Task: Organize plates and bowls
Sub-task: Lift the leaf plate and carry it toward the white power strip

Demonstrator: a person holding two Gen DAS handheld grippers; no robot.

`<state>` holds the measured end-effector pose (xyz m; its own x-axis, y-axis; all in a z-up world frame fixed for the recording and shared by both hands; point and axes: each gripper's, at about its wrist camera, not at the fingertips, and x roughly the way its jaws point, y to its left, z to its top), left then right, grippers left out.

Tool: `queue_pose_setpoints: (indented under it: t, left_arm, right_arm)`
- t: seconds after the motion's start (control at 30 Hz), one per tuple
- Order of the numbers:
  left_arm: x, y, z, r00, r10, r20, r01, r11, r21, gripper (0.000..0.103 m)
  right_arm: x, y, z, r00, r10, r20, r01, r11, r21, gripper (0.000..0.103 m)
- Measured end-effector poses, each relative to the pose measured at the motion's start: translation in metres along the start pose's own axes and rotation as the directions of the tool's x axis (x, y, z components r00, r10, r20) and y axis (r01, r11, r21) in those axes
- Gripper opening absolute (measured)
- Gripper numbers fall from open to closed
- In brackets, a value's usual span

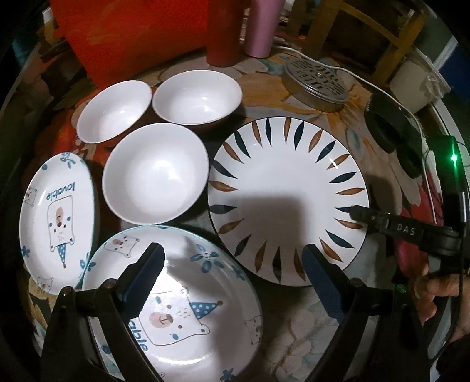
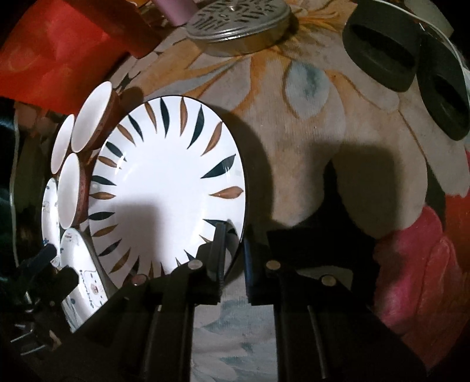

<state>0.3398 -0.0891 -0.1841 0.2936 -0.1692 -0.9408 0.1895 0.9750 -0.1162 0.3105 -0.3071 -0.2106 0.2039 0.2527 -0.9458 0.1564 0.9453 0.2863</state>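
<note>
A large leaf-pattern plate (image 1: 286, 194) lies on the flowered cloth; it also shows in the right wrist view (image 2: 170, 182). Three white bowls (image 1: 155, 173) (image 1: 113, 111) (image 1: 196, 97) stand to its left. Two bear-print plates (image 1: 58, 217) (image 1: 188, 311) lie at the left and front. My left gripper (image 1: 232, 264) is open above the front bear plate and the leaf plate's near rim. My right gripper (image 2: 235, 235) straddles the leaf plate's right rim, its jaws narrow with a small gap, one finger (image 1: 364, 216) over the rim.
A perforated metal lid (image 1: 318, 85) and two black oval rings (image 2: 382, 55) (image 2: 443, 97) lie at the back right with a white cable (image 1: 379, 88). A red box (image 1: 129, 32), a red tumbler (image 1: 224, 32) and a pink tumbler (image 1: 264, 26) stand at the back.
</note>
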Motion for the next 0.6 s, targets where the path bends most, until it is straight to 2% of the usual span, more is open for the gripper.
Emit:
queue_pose_setpoints:
  t: [0.2,0.3,0.4,0.47,0.53,0.6]
  left_arm:
    - [0.013,-0.004,0.007,0.999,-0.05,0.0,0.05,0.998,0.023,0.095]
    - [0.021,-0.011,0.013,0.996,-0.092,-0.007,0.093,0.995,0.034,0.086]
    - [0.027,-0.021,0.02,0.994,-0.112,0.001,0.112,0.993,0.045,0.083]
    - [0.036,-0.026,0.024,0.994,-0.109,-0.023,0.11,0.993,0.033,0.076]
    - [0.048,-0.031,0.027,0.993,-0.101,-0.062,0.103,0.994,0.026,0.057]
    - [0.056,-0.035,0.028,0.995,-0.063,-0.075,0.066,0.997,0.037,0.053]
  right_arm:
    - [-0.009,-0.033,-0.006,1.0,-0.01,0.008,0.009,0.999,0.052,0.01]
    - [-0.011,-0.04,-0.006,1.0,0.023,0.015,-0.024,0.998,0.058,0.01]
    - [-0.012,-0.047,-0.004,0.998,0.058,0.016,-0.059,0.995,0.08,0.012]
    - [-0.014,-0.05,-0.005,0.998,0.063,0.02,-0.065,0.995,0.08,0.013]
    - [-0.013,-0.047,-0.004,0.998,0.057,0.023,-0.059,0.996,0.066,0.013]
    - [-0.013,-0.044,-0.004,0.998,0.049,0.025,-0.05,0.998,0.049,0.013]
